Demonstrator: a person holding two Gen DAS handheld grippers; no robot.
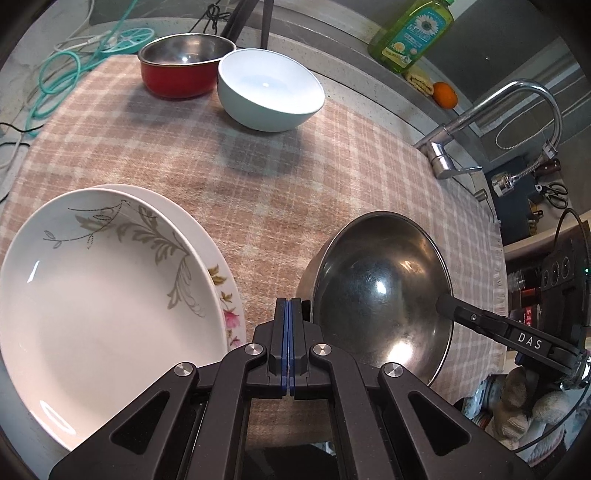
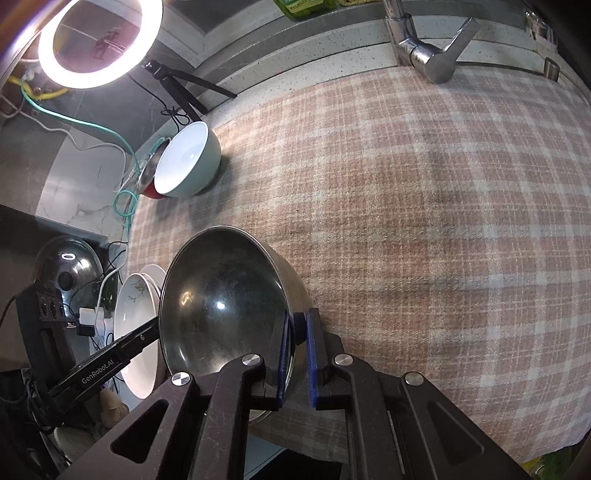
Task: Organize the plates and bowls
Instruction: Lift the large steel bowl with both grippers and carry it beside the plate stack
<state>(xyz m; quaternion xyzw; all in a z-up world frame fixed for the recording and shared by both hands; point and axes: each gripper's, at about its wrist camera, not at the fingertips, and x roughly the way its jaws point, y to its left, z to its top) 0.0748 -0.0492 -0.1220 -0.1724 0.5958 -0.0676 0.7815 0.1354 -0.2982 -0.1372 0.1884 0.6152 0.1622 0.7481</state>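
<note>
On the near edge of the plaid cloth (image 2: pixel 424 206): steel bowl (image 2: pixel 221 295), tilted, its rim pinched between the pads of the right gripper (image 2: pixel 298 332). Beside it, left gripper (image 1: pixel 288 321), jaws pressed together on nothing, poised between the steel bowl and two stacked plates (image 1: pixel 110 288); the upper plate bears a grey leaf pattern, the lower a pink floral rim. At the far end of the cloth: white bowl (image 1: pixel 269 88) touching or just beside a red pot (image 1: pixel 181 66) with a steel interior. Beyond: faucet (image 1: pixel 480 122), green detergent bottle (image 1: pixel 413 33), orange (image 1: pixel 445 95).
</note>
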